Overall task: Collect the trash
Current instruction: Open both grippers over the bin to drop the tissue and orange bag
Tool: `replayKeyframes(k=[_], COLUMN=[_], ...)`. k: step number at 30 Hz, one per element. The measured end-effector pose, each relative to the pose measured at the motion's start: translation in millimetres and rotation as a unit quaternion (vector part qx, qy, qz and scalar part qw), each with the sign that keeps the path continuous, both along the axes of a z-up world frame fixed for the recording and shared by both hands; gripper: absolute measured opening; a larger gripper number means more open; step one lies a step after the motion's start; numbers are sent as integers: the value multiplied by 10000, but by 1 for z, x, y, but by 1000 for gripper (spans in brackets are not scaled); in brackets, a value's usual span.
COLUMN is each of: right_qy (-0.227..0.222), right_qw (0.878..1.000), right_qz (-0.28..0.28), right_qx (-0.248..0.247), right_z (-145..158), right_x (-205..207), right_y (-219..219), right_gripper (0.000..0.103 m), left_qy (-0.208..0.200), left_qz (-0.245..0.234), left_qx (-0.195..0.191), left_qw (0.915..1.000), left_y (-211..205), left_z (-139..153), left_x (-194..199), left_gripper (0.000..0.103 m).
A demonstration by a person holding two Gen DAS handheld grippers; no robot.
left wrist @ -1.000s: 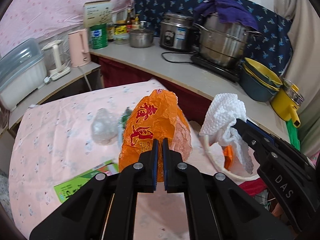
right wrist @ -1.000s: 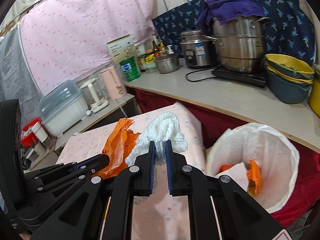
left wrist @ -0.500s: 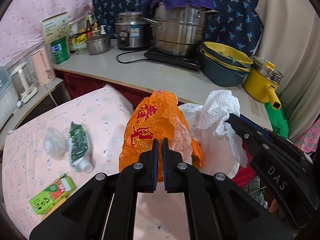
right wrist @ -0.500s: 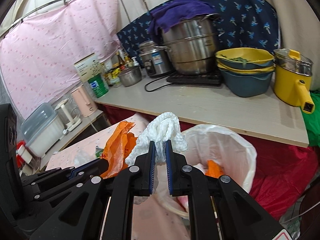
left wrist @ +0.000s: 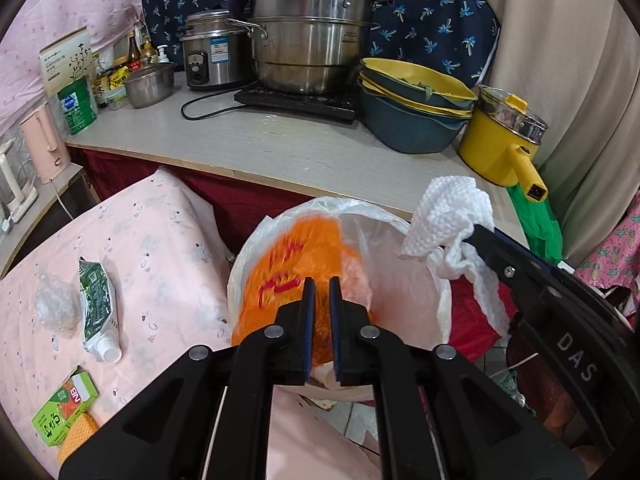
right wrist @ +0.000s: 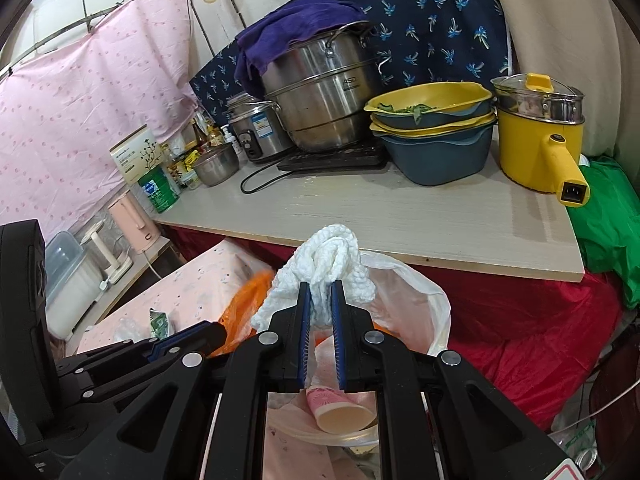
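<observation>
Drop-off step, basically. The orange bag (left wrist: 288,276) is being let go over the lined bin (left wrist: 404,276) at frame centre as the left gripper (left wrist: 320,292) opens. The paper towel (right wrist: 328,276) is clamped in the right gripper (right wrist: 320,300), to be released next.

Right gripper (right wrist: 320,286) clamped on white paper towel (right wrist: 324,270), held over white-lined trash bin (right wrist: 424,300). Pink paper cup (right wrist: 340,410) lying inside bin. Orange plastic bag (right wrist: 244,304) left of towel, blurred. Left gripper (right wrist: 160,350) at lower left.
</observation>
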State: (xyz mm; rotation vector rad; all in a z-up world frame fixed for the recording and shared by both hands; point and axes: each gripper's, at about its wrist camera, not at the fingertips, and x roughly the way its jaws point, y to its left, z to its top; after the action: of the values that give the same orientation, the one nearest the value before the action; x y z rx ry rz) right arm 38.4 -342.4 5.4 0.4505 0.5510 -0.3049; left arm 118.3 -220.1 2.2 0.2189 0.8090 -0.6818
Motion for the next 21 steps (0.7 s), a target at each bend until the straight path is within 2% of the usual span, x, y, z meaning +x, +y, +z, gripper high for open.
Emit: replayKeyframes(k=[4, 11, 16, 18, 21], right_qy=[38, 108, 133, 110, 75], right_qw=[10000, 9999, 9997, 9997, 9998], right_qz=[4, 117, 205, 191, 183], right_qx=[16, 42, 76, 61, 44], right_z=[-4, -11, -14, -13, -11], right_x=[4, 16, 25, 28, 30], right_y=[-2, 4, 10, 13, 16], right_gripper=[10, 11, 22, 32, 42], left_qy=[22, 37, -62, -68, -80], left_qz=[95, 308, 492, 540, 614], left_qx=[-35, -27, -1, -11, -3], left_qw=[9999, 9995, 9988, 9985, 9981], left_y=[1, 13, 25, 30, 35], left_z=[-2, -4, -4, -4, -5], left_x=[5, 15, 19, 21, 22], left_gripper=[32, 37, 50, 52, 55])
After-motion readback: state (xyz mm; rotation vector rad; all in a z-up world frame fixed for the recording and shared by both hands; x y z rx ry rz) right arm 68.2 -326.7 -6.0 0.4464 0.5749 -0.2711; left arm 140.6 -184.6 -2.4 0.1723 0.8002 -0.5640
